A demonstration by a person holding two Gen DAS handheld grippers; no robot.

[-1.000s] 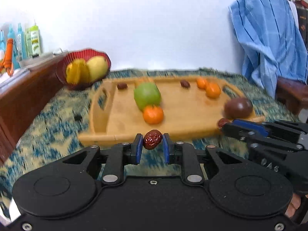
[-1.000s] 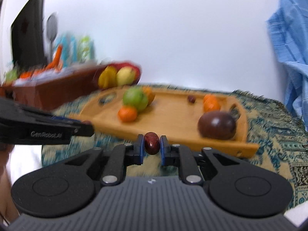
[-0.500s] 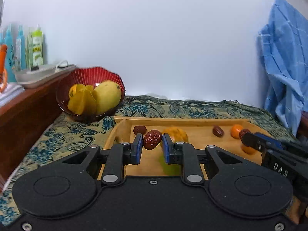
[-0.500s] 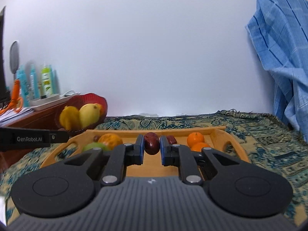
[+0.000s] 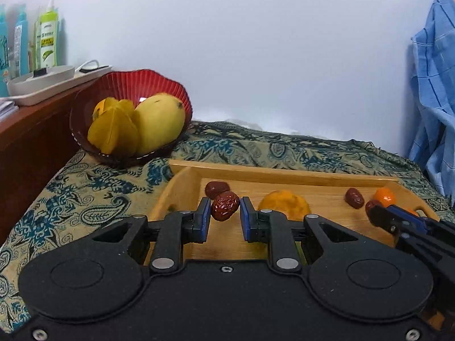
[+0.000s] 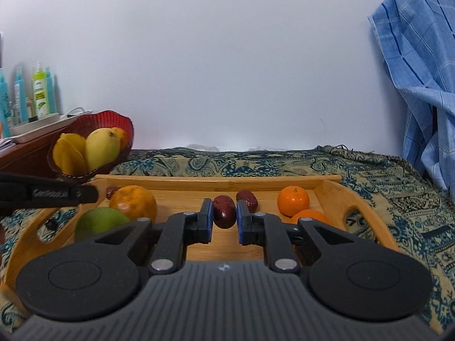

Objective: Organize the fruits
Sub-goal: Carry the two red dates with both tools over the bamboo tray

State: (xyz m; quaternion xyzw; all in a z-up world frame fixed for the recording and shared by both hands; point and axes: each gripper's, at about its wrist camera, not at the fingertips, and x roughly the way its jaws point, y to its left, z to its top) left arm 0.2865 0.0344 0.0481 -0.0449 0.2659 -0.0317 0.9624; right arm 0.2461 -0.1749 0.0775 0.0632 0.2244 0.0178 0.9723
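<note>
The left gripper (image 5: pixel 225 218) is clamped on a wrinkled red date (image 5: pixel 224 206), and the right gripper (image 6: pixel 224 218) is clamped on a smoother, darker red date (image 6: pixel 224 210). Each date is pinched between the blue pads and is carried above the wooden tray (image 6: pixel 216 183).

On the tray, 2 more dates are seen: 1 near the far-left corner (image 5: pixel 216 189) and 1 toward the far-right side (image 5: pixel 354 197). A large orange (image 6: pixel 133 203) and a green fruit (image 6: pixel 99 223) lie at the left of the tray, and 2 small mandarins (image 6: pixel 293 200) lie at the right. Behind the tray's left corner, on the patterned cloth (image 6: pixel 284 162), a red bowl (image 5: pixel 142 85) is tilted against the wooden furniture, and a mango (image 5: pixel 157 122) and a starfruit (image 5: pixel 113 133) are held in it.

The step in hand is judged to be the placing of both dates with their own kind. It is done well if each date is lowered close to the tray floor beside a lying date before the pads are parted, so that it does not roll. The 2 grippers should be kept apart from each other, and the large orange should not be pushed. The grip should be kept light, because the skin of a dried date is easily dented.
</note>
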